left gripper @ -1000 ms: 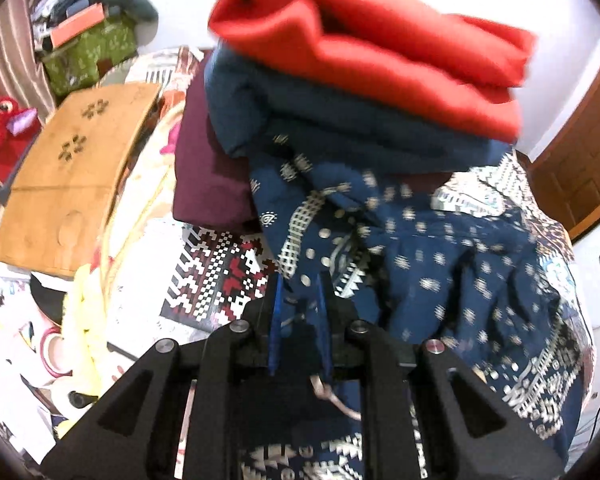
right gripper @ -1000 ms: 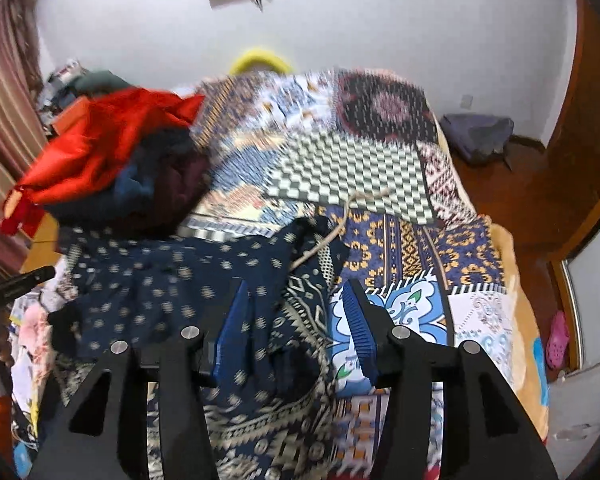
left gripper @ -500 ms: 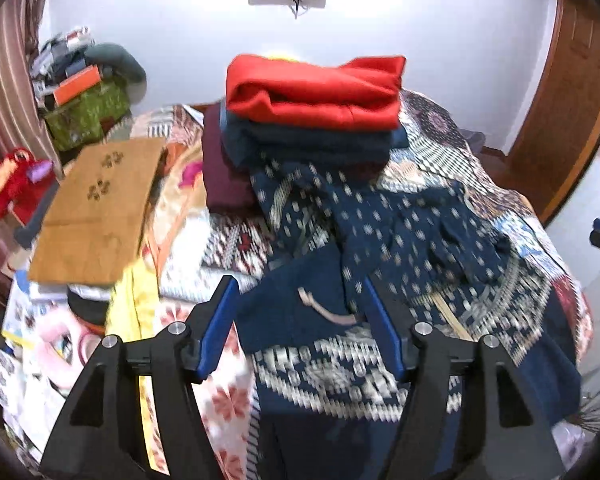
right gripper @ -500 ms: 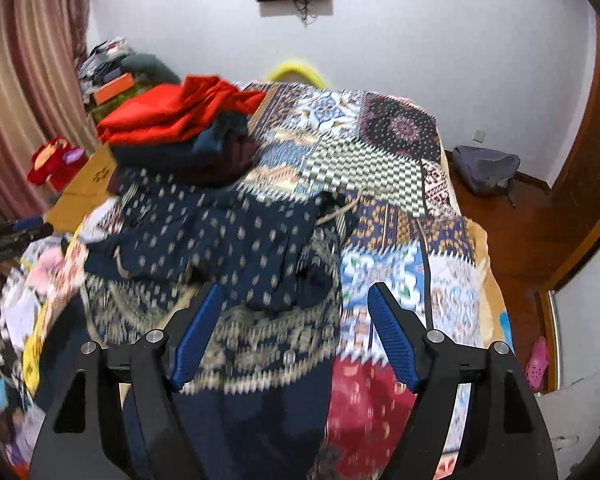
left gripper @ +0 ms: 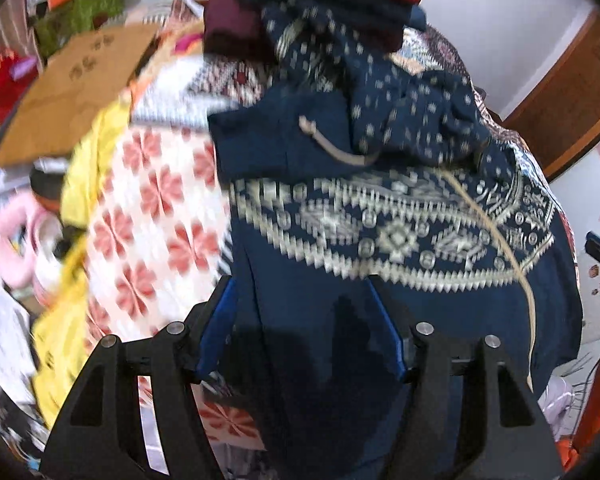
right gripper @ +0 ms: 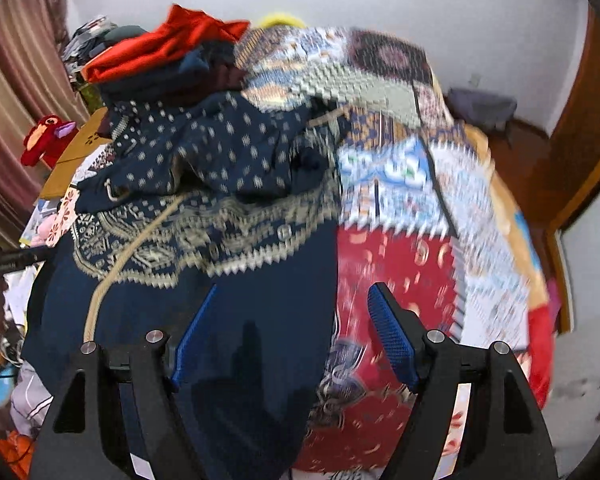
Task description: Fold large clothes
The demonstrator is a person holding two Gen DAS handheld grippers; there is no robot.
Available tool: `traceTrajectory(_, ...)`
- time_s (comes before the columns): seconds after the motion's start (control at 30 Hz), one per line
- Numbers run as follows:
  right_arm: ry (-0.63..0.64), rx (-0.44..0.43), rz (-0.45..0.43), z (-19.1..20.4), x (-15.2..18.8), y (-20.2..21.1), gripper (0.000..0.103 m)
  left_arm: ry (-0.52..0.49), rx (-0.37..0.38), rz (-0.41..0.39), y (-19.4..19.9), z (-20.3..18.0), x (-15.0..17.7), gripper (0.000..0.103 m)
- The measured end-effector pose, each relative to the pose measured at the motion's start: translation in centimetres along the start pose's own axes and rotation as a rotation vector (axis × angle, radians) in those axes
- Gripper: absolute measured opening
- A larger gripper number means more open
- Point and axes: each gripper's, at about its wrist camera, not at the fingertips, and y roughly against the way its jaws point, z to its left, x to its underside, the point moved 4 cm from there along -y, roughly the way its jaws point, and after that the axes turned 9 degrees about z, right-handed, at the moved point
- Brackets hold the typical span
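A large navy garment (left gripper: 380, 236) with a white patterned band lies spread on the bed, its dotted upper part bunched over toward the stack. A beige drawstring (left gripper: 496, 232) trails across it. My left gripper (left gripper: 302, 320) hovers open over the plain navy lower part, near its left edge, with nothing pinched. In the right wrist view the same garment (right gripper: 220, 240) fills the left half. My right gripper (right gripper: 292, 332) stands open above the garment's right edge, holding nothing. Folded clothes (right gripper: 160, 52), red on top, are stacked behind.
The patchwork bedspread (right gripper: 420, 200) lies bare to the right of the garment. A wooden board (left gripper: 72, 84) and a yellow cloth (left gripper: 84, 168) lie at the bed's left side. A red plush toy (right gripper: 44, 140), a grey bag (right gripper: 484, 108) and a wooden door (right gripper: 580, 120) ring the bed.
Both grippers have opened, let go of the navy cloth and pulled back from the stack toward the near end of the bed. The garment's upper part now lies folded over.
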Motion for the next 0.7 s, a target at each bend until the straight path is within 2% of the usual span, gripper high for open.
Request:
traceTrajectory(0.1,-0.050,-0.067,0.029,-0.3,0.9,-0.9,0.072,0.056,0.061,0.022,-1.2,0.5,1.6,0.064)
traceTrajectory(0.23,-0.083,-0.167,0.038,-0.1,1.5,-1.7,0.072,0.084,0.111,-0.010,-1.1,0.5,2.8,0.064)
traceTrajectory(0.3,-0.076,-0.183,0.021,0.2,1.4,-1.9,0.072,0.089,0.157,-0.022,-0.7,0.3,3.1,0.063)
traceTrajectory(0.33,-0.084,-0.183,0.020,0.3,1.3,-2.1,0.072,0.088,0.175,-0.032,-0.6,0.2,3.3,0.058)
traceTrajectory(0.37,-0.090,-0.187,0.013,0.3,1.2,-2.3,0.072,0.085,0.184,-0.039,-0.5,0.1,3.5,0.049)
traceTrajectory(0.4,-0.095,-0.189,0.005,0.3,1.0,-2.4,0.067,0.084,0.185,-0.038,-0.5,0.0,3.5,0.045)
traceTrajectory(0.43,-0.098,-0.187,0.002,0.4,0.9,-2.4,0.052,0.086,0.183,-0.037,-0.6,-0.1,3.5,0.035)
traceTrajectory(0.47,-0.097,-0.191,0.005,0.4,0.7,-2.6,0.044,0.088,0.182,-0.038,-0.6,-0.1,3.4,0.024)
traceTrajectory(0.53,-0.103,-0.224,0.018,0.4,0.5,-2.8,0.012,0.090,0.187,-0.042,-0.4,-0.2,3.2,0.012)
traceTrajectory(0.7,-0.070,-0.250,-0.018,1.3,-0.7,-1.8,0.009,0.080,0.217,-0.081,0.8,-0.6,1.8,0.006)
